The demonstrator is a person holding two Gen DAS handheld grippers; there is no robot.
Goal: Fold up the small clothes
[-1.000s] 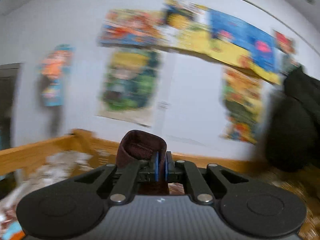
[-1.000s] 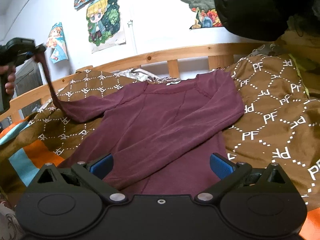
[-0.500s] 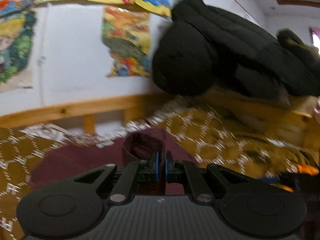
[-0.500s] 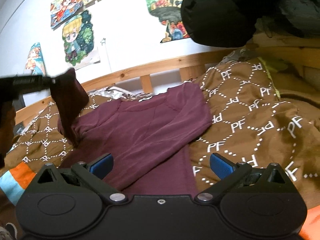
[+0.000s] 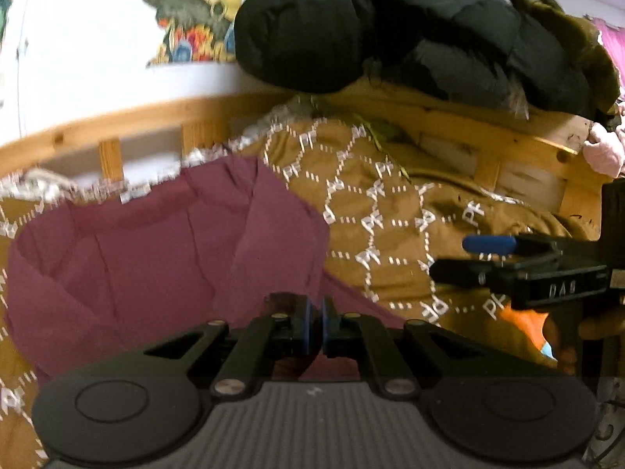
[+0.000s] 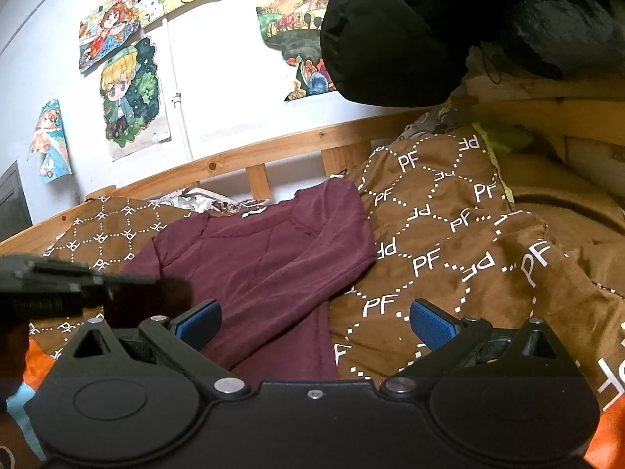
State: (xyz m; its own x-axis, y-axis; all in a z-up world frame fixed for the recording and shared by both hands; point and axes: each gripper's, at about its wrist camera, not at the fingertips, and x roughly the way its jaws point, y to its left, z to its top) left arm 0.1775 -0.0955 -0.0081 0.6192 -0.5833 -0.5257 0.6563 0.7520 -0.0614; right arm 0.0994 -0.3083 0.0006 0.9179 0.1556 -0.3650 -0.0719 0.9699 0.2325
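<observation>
While the maroon top lay spread on the brown quilt, the left gripper pinched its sleeve cuff between nearly closed fingers. Beside it, the right gripper hovered over the top's hem, jaws wide apart and holding nothing.

I count one maroon top spread ahead of my hand-held grippers, on one brown quilt printed with PF. Of hand-held grippers I hold two: my left hand-held gripper and my right hand-held gripper. Beyond them runs one wooden bed rail, with one black padded jacket piled above it to my right. On the wall past the rail I can count five posters from my right hand-held gripper's view.
</observation>
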